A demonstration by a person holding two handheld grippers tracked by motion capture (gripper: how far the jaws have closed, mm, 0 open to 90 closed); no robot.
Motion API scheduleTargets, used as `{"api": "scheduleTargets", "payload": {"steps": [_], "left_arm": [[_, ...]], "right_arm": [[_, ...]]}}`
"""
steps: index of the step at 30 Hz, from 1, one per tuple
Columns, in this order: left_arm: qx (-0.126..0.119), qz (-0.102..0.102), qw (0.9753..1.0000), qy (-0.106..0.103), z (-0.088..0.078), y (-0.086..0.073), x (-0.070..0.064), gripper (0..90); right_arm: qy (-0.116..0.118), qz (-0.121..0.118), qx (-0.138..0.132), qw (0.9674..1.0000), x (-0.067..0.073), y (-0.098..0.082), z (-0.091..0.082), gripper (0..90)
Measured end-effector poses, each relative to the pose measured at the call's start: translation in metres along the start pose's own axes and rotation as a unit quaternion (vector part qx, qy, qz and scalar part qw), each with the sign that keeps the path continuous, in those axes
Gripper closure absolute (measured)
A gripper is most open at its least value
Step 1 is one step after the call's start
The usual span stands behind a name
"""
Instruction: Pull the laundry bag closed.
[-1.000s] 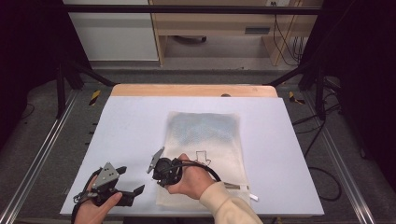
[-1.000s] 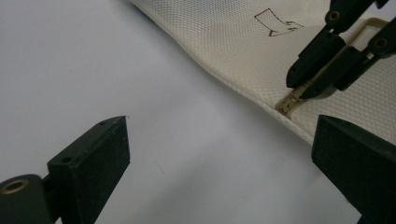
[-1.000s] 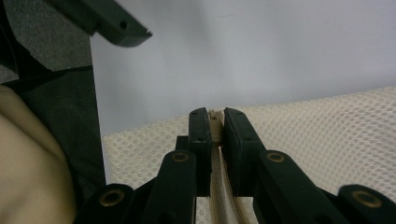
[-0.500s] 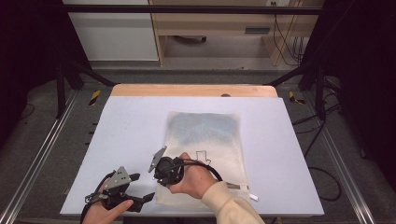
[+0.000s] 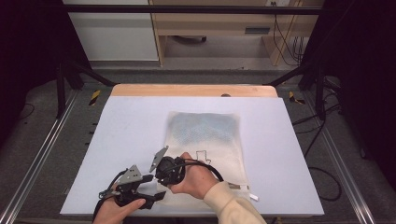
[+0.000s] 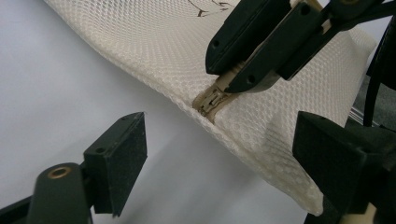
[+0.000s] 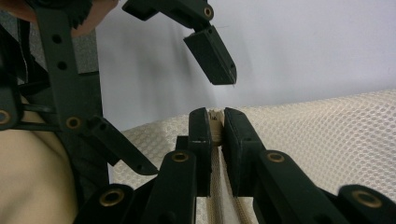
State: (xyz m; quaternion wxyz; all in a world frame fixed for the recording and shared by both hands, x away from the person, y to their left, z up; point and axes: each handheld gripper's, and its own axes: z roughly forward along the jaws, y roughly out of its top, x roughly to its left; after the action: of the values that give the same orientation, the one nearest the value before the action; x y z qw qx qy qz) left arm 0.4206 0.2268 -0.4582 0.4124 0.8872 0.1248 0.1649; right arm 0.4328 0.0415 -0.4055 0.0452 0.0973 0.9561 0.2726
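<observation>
Moved: left claw (image 5: 156, 189) has come right, nearer the bag's corner.
Left claw: jaws spread, beside the zipper end (image 6: 208, 99).
Right claw (image 5: 163, 175): pinching the zipper.
Mesh bag (image 5: 208, 140): flat on white worktop (image 5: 126, 126).

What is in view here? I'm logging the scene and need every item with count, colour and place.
mesh bag: one, cream, flat on the table's middle right, near corner lifted
zipper: one, beige, on the bag's near edge, pinched by the right gripper
table: one, pale blue-white top with a wooden far edge
left gripper: one, black, near left edge, fingers apart beside the bag
right gripper: one, black, shut on the zipper
hands: two, at the near edge
</observation>
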Motion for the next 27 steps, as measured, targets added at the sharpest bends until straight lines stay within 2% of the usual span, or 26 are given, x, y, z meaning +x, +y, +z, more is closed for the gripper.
{"api": "scheduleTargets", "payload": {"steps": [5, 8, 9, 14, 16, 18, 21, 24, 27], "left_arm": [[0.002, 0.004, 0.9999, -0.013, 0.008, 0.001, 0.004, 24.8], [-0.005, 0.008, 0.9994, -0.034, 0.013, 0.001, 0.005, 28.7], [-0.006, 0.007, 0.9994, -0.035, 0.014, 0.001, 0.005, 29.8], [-0.018, -0.001, 0.9987, -0.048, 0.018, 0.0, 0.006, 31.4], [-0.033, -0.01, 0.9977, -0.059, 0.02, 0.001, 0.007, 33.4], [-0.035, -0.008, 0.9976, -0.059, 0.02, 0.001, 0.007, 34.0], [-0.036, -0.013, 0.9972, -0.063, 0.023, -0.001, 0.009, 39.4], [-0.031, -0.007, 0.9976, -0.061, 0.023, -0.001, 0.01, 44.4], [-0.026, -0.011, 0.9978, -0.06, 0.024, -0.002, 0.011, 49.4]], "right_arm": [[-0.004, 0.001, -0.005, 1.0, 0.0, 0.001, -0.002, 82.1], [-0.004, -0.002, -0.009, 0.9999, 0.0, 0.001, -0.002, 82.1], [-0.003, -0.002, -0.01, 0.9999, 0.0, 0.001, -0.003, 82.1], [-0.004, -0.001, -0.009, 0.9999, 0.0, 0.001, -0.003, 82.1], [-0.005, -0.001, -0.009, 1.0, 0.0, 0.001, -0.004, 82.1], [-0.004, 0.001, -0.013, 0.9999, 0.0, 0.0, -0.004, 82.1], [-0.005, -0.001, -0.016, 0.9999, -0.001, 0.0, -0.005, 82.1], [-0.005, 0.001, -0.017, 0.9999, -0.001, 0.0, -0.005, 82.1], [-0.004, -0.001, -0.013, 0.9999, 0.0, 0.0, -0.004, 82.1]]}}
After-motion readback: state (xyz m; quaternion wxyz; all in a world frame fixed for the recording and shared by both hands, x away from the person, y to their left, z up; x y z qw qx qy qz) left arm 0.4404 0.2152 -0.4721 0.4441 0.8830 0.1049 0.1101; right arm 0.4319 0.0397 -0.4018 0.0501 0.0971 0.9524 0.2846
